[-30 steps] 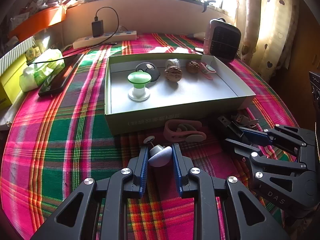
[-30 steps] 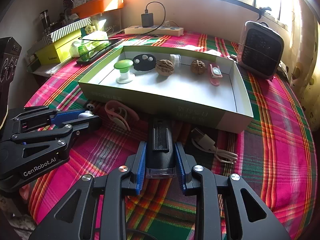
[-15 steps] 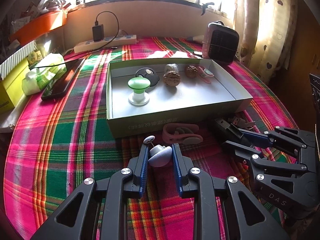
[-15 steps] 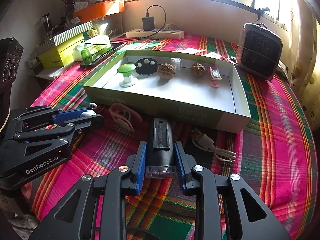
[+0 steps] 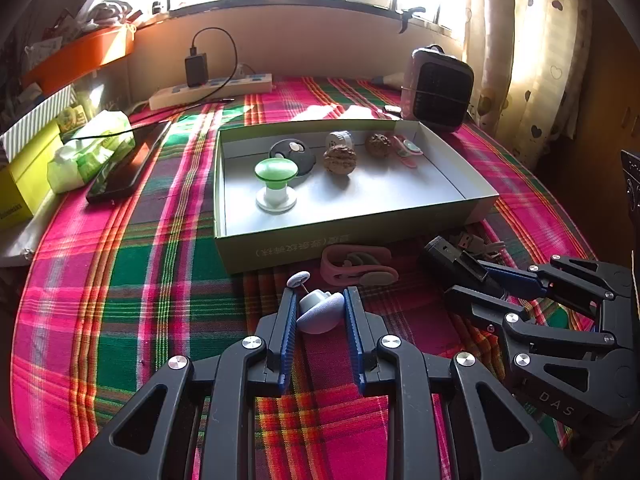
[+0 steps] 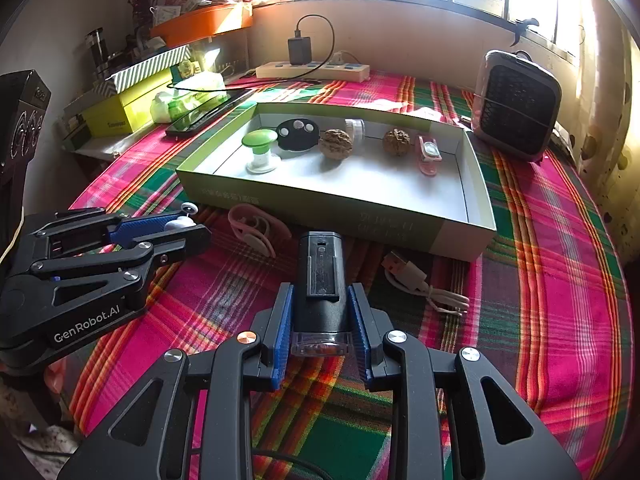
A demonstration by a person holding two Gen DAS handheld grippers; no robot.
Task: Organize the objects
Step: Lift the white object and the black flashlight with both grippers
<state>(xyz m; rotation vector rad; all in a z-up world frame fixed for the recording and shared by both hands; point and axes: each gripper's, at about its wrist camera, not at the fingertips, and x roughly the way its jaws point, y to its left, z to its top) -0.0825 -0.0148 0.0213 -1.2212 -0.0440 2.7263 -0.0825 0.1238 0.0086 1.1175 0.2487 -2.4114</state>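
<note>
In the left wrist view, the left gripper fills the lower centre of the frame, its blue-padded fingers clamped on a pale lavender knob with a thin pin and small white disc sticking out toward the upper left. Just above it lies a pink clip, close against the front wall of the green tray. Inside the tray, mid-frame, stand a green-capped spool, a black disc, two walnuts and a pink watch-like piece. At the right edge the right gripper grips a black flashlight.

In the right wrist view, the right gripper sits at the bottom centre, fingers closed on the flashlight, whose clear lens end faces the camera. A white USB cable lies right of it on the plaid cloth. The left gripper appears at centre left, holding the knob. The tray occupies the middle, a small heater at upper right.
</note>
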